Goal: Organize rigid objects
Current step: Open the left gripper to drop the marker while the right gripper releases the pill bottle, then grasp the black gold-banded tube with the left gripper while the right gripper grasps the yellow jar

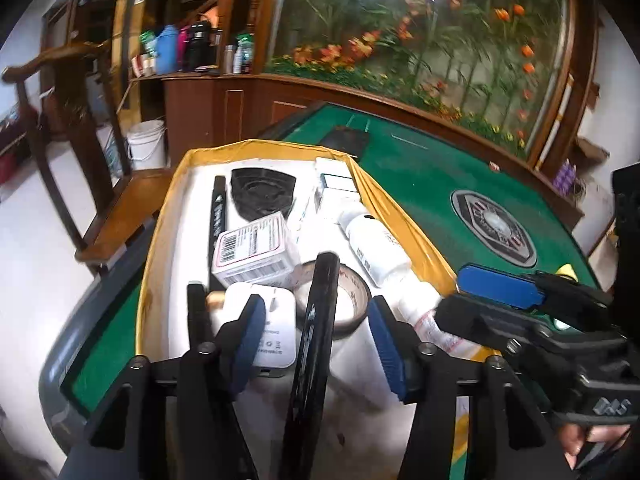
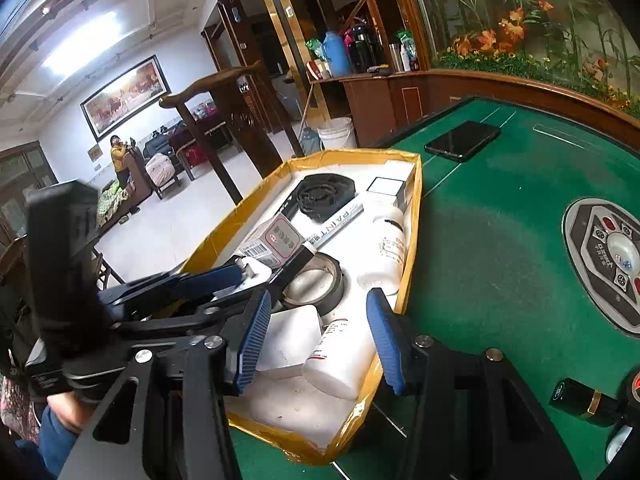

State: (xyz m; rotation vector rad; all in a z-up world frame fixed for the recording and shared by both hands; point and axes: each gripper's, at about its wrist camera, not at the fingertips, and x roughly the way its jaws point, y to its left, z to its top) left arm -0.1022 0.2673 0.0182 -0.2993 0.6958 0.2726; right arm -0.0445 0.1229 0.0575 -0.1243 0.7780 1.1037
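Looks like I'm at the drop-off step. My left tongs (image 1: 316,338) sit open over the yellow-rimmed tray (image 1: 160,216) with a long black marker (image 1: 310,344) lying loose between the pads, touching neither as far as I can see, its tip over the tape roll (image 1: 344,296). Right tongs (image 2: 320,336) are open too, hovering empty above a white bottle (image 2: 340,356) at the tray's near end. Next I'd back the left out and go grab the small dark bottle (image 2: 584,400) on the green tabletop (image 2: 500,240).
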